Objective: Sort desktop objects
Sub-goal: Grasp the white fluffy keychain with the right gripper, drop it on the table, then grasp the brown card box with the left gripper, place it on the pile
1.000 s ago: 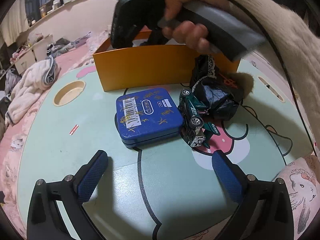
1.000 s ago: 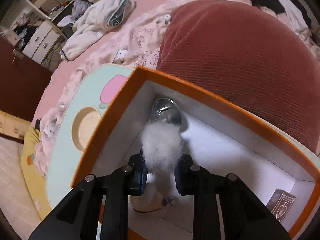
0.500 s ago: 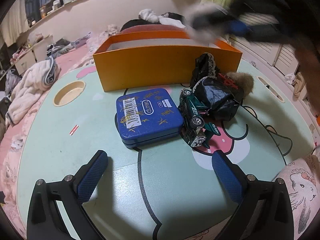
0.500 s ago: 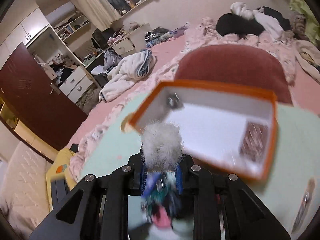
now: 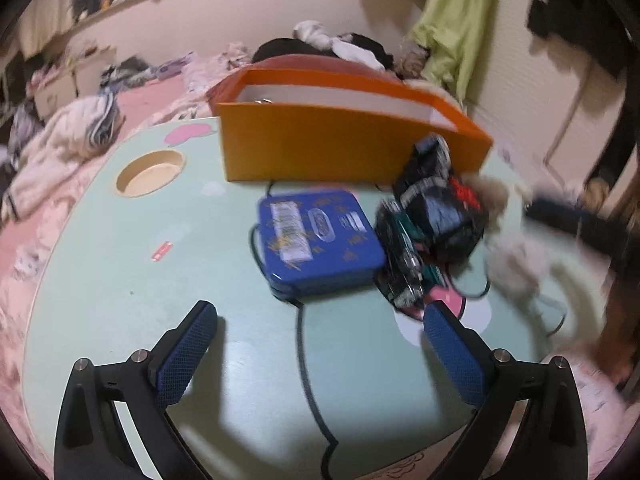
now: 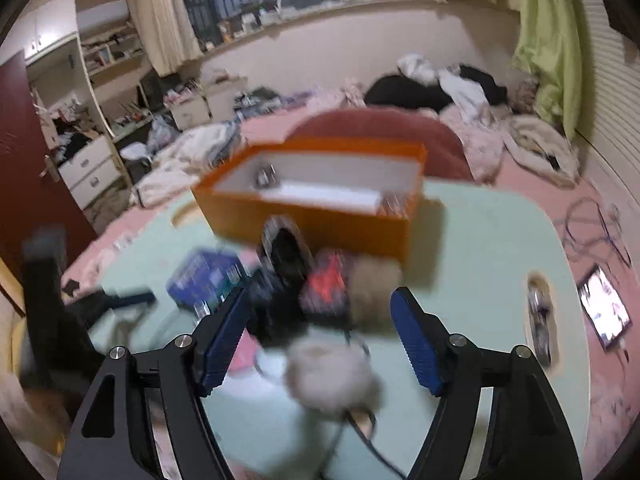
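My left gripper (image 5: pixel 320 320) hangs open and empty over the pale green table (image 5: pixel 120 280), just short of a blue tin (image 5: pixel 320 236). Right of the tin lie a green toy car (image 5: pixel 400 264) and a black bundle (image 5: pixel 440 204). Behind them stands the orange box (image 5: pixel 340 148). In the right wrist view my right gripper (image 6: pixel 320 296) has its jaws opening. A white fluffy ball (image 6: pixel 332 376) sits blurred low between the fingers, and neither pad presses on it. Beyond it are the bundle (image 6: pixel 284 256), a brown fluffy ball (image 6: pixel 376 284) and the box (image 6: pixel 320 216).
A round cup hole (image 5: pixel 150 172) is sunk in the table's far left, with a small red scrap (image 5: pixel 162 250) near it. A slot (image 6: pixel 540 320) with metal bits sits by the right rim. A bed with heaped clothes surrounds the table, and a lit screen (image 6: pixel 604 312) lies on it.
The right gripper drew back from over the orange box to the table's near side with the white ball, then its jaws spread and let the ball go. The left gripper shifted slightly.
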Action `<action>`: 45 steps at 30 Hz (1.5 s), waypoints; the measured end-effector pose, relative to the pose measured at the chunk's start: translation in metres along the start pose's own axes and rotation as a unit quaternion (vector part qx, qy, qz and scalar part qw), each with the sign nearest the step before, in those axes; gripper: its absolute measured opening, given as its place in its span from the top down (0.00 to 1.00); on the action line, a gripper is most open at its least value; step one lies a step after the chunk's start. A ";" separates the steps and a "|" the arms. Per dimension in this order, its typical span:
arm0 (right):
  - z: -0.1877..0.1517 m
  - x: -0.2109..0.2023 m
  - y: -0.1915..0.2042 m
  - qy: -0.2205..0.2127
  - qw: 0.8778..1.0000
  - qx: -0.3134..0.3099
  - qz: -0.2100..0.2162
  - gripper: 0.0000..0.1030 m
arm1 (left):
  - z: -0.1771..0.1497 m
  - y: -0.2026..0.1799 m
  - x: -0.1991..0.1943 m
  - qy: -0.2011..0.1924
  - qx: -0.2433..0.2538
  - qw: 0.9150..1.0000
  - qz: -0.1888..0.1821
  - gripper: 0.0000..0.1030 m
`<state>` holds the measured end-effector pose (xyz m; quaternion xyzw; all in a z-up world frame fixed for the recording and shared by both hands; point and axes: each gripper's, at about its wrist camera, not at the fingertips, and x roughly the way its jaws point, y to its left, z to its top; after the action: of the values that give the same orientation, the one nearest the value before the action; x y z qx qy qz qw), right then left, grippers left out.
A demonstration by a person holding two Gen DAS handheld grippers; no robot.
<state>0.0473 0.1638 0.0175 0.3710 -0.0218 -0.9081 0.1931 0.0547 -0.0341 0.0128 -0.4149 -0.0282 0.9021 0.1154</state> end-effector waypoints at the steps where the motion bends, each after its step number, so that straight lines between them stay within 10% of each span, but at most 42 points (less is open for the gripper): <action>1: -0.007 0.003 -0.002 0.015 1.000 0.000 -0.006 0.29 | 0.004 0.003 -0.003 -0.004 -0.009 1.000 -0.004 0.00; 9: -0.021 0.038 0.013 0.075 0.993 -0.042 -0.075 0.23 | 0.103 -0.018 -0.017 -0.035 0.015 0.995 -0.092 0.09; 17: -0.022 0.040 0.006 0.071 0.994 -0.034 -0.076 0.23 | 0.190 -0.084 0.094 0.146 0.038 0.978 -0.141 0.38; 24: -0.034 0.037 0.000 0.065 0.995 -0.026 -0.073 0.23 | 0.180 -0.095 0.185 0.273 -0.027 0.949 -0.155 0.50; 35: -0.036 0.035 -0.002 0.063 0.995 -0.020 -0.069 0.22 | 0.176 -0.090 0.160 0.206 0.089 0.975 0.002 0.55; 41: -0.036 0.035 -0.002 0.064 0.995 -0.021 -0.070 0.22 | 0.196 -0.086 0.152 0.199 0.018 0.976 -0.090 0.38; 45: -0.036 0.036 -0.001 0.064 0.995 -0.021 -0.070 0.22 | 0.190 -0.114 0.176 0.232 0.066 0.970 -0.031 0.38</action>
<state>0.0485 0.1555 -0.0325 0.4247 0.0355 -0.8941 0.1376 -0.1783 0.1264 0.0233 -0.6029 0.0460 0.7773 0.1735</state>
